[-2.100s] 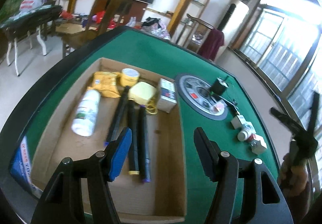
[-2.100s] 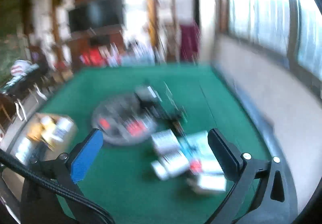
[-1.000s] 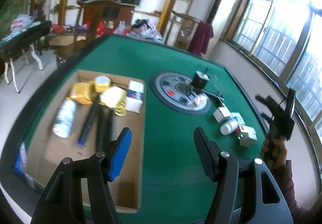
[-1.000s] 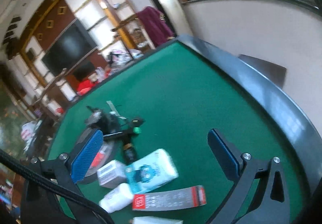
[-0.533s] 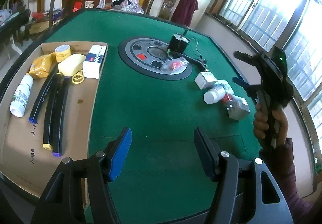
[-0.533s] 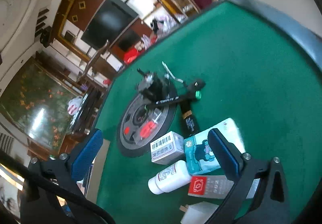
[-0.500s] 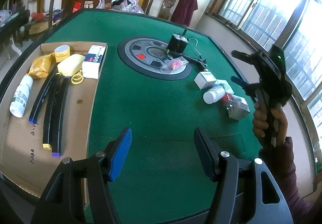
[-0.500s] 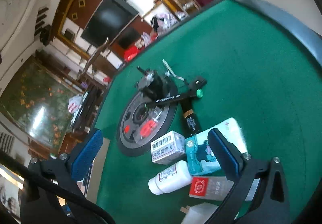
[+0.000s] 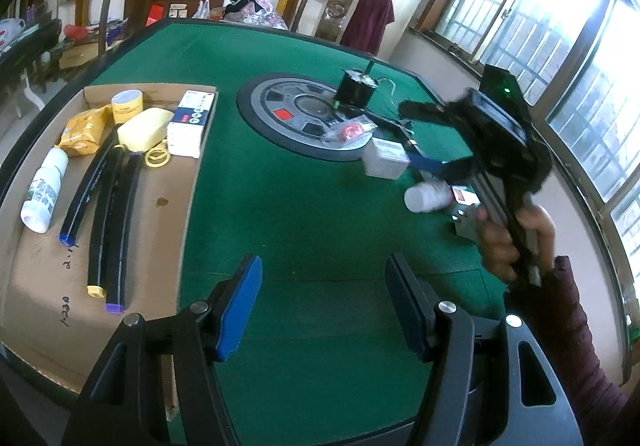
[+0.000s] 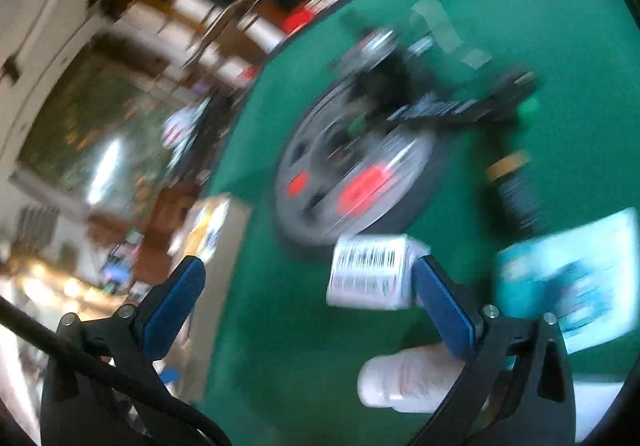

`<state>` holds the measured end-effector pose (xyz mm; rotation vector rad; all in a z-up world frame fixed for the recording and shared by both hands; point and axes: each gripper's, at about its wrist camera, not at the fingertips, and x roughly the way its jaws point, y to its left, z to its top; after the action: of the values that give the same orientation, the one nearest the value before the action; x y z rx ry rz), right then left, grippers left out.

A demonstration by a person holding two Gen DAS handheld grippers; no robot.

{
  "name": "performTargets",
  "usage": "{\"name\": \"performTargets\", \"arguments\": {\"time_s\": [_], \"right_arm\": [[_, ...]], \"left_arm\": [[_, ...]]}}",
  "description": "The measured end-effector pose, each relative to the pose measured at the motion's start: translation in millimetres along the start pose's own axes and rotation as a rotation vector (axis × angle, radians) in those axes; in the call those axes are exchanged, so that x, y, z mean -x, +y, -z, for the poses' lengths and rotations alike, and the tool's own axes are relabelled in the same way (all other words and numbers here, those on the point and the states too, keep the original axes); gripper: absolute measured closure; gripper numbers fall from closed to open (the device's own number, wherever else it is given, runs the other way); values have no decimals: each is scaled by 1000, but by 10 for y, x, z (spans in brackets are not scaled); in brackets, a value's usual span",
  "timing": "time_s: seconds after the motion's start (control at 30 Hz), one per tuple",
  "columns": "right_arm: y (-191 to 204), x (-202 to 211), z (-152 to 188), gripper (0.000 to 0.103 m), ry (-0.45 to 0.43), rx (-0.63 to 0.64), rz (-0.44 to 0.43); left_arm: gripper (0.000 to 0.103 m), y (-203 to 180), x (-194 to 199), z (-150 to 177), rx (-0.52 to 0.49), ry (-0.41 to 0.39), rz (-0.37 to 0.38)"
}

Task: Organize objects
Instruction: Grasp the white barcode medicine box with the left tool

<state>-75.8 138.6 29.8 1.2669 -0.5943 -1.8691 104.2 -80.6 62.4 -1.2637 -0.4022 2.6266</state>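
small white barcode box [image 9: 385, 162] near the right edge of the green felt table [image 9: 280, 213], just off the rim of the round grey dial plate [image 9: 304, 113], apparently touching the inner blue pad of one finger [image 10: 444, 310] of the right gripper [image 10: 304, 298]. jaws spread wide, other finger well apart from the box, so nothing clamped; blurred in the right wrist view, so hard to say whether resting on the felt or tipped against the pad. left gripper [image 9: 324, 302] hanging unclenched and empty over the near edge of the table, nothing between its fingers.

risks from here, as a judgement: box sitting at one pad rather than centred, so a closing squeeze likely to push it sideways or spin it before both pads bite. thin card walls, light and probably hollow, liable to dent under a hard squeeze or slide on the felt. white bottle [image 9: 427, 197] lying on its side just beside, round and smooth, apt to roll toward the right edge if nudged by the lower finger. teal printed carton [image 10: 568, 278] and dark cylinder with a gold band [image 10: 510, 185] close behind, easy to clip on the lift.

cardboard tray [image 9: 24, 310] along the left edge, shallow, matt brown, holding a second white bottle [image 9: 43, 189], long black tubes [image 9: 112, 205], yellow packets [image 9: 82, 129] and a tall white box [image 9: 191, 122]; free floor left at its near end.
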Motion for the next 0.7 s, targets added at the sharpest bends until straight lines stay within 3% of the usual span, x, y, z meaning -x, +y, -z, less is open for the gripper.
{"name": "performTargets", "arguments": {"time_s": [0.1, 0.17, 0.23, 0.4, 0.5, 0.7], "right_arm": [[228, -163, 176, 0, 130, 78, -135], [358, -156, 305, 0, 169, 118, -197], [404, -53, 344, 0, 132, 139, -184], [173, 434, 321, 0, -87, 78, -76], [-79, 603, 315, 0, -160, -20, -96], [-280, 743, 219, 0, -224, -122, -131]], "left_arm": [[45, 71, -33, -28, 13, 5, -7], [45, 103, -52, -58, 12, 7, -9], [45, 111, -92, -134, 9, 9, -14], [45, -72, -249, -427, -44, -35, -22], [45, -298, -476, -612, -127, -69, -49], [45, -577, -1065, -842, -175, -1, -17]]}}
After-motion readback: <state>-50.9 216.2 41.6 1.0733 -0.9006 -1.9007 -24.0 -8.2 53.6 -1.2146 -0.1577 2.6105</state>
